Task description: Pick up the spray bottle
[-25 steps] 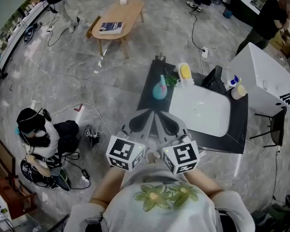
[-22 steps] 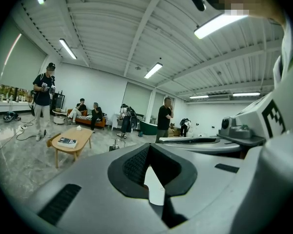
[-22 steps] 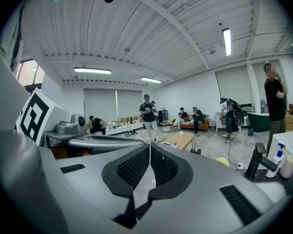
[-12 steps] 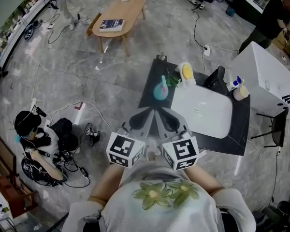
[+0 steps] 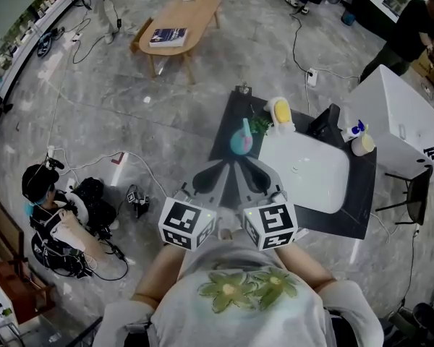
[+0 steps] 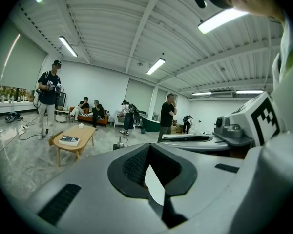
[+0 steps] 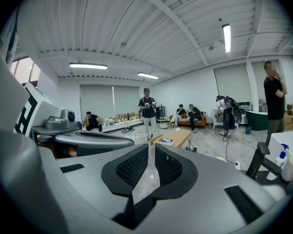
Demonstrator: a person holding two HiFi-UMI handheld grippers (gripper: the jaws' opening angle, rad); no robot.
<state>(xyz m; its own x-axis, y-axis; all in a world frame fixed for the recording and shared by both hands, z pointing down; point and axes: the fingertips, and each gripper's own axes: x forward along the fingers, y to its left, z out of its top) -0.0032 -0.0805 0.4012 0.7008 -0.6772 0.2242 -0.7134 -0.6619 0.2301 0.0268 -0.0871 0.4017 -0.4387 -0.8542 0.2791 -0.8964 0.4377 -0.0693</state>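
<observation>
The spray bottle (image 5: 353, 129), white with a blue trigger head, stands at the far right corner of the black table (image 5: 228, 121); the right gripper view shows the spray bottle (image 7: 282, 155) at its right edge. My left gripper (image 5: 220, 168) and right gripper (image 5: 246, 168) are side by side close to my chest, over the table's near left edge and well short of the bottle. The left gripper (image 6: 149, 147) has its pads meeting at the tips with nothing between them. The right gripper (image 7: 151, 151) shows only a thin slit and holds nothing.
A white basin (image 5: 304, 166) fills the table's middle. A teal cup with a pink straw (image 5: 239, 142), a small green plant (image 5: 258, 123) and a yellow-topped container (image 5: 278, 110) stand at its far left. A cream bottle (image 5: 362, 144) stands beside the sprayer. Cables and a crouching person (image 5: 54, 219) are on the floor.
Both grippers stay shut and side by side, edging slightly forward over the table. The crouching person at the left has shifted on the floor.
</observation>
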